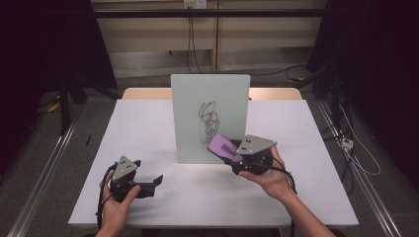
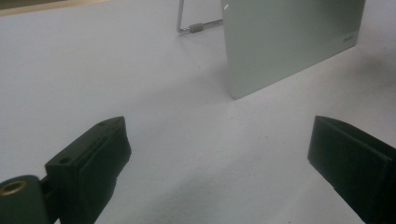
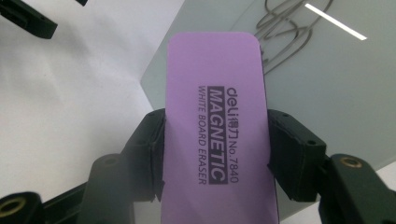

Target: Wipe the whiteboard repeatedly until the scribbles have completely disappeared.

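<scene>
A small whiteboard stands upright at the table's middle, with a black scribble on its face. My right gripper is shut on a purple magnetic whiteboard eraser, held just in front of the board's lower right part, below the scribble. In the right gripper view the eraser sits clamped between both jaws, its printed back facing the camera, and the scribble lies above it. My left gripper rests low at the table's front left, open, nothing between its jaws.
The white table top spreads around the board. The board's wire stand shows behind it in the left gripper view. Dark stands and cables line the floor on both sides.
</scene>
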Demonstrator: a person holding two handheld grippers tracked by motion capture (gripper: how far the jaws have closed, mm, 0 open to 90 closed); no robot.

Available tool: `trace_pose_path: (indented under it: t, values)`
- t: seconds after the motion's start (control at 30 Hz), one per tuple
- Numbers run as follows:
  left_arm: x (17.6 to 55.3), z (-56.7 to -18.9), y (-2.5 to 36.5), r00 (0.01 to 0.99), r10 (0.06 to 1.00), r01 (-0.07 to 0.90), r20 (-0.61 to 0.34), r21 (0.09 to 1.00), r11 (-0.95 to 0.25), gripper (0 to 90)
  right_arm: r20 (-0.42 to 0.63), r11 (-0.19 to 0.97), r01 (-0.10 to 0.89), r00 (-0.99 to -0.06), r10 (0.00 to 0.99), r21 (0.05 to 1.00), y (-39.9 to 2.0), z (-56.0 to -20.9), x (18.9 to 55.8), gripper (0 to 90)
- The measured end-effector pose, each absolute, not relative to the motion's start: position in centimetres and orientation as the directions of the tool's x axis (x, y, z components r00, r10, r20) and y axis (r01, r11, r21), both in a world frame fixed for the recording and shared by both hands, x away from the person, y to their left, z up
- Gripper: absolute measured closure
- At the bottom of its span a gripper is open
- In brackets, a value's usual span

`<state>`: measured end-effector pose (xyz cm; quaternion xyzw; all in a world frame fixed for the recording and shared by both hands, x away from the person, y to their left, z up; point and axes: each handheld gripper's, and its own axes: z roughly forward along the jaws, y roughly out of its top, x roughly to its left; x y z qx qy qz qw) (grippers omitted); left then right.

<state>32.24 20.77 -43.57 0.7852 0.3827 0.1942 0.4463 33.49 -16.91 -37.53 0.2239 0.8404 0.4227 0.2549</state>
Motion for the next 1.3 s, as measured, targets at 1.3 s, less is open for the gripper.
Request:
trace_pose_path:
  t: [1.3]
  values:
    - [32.3, -43.6, 20.7, 0.635, 0.771, 0.434, -0.045, 0.847, -0.307, 5.1, -0.257, 0.473, 0.095, -0.738, 0.624, 0.876, -15.1, -31.5, 38.1, 41.6]
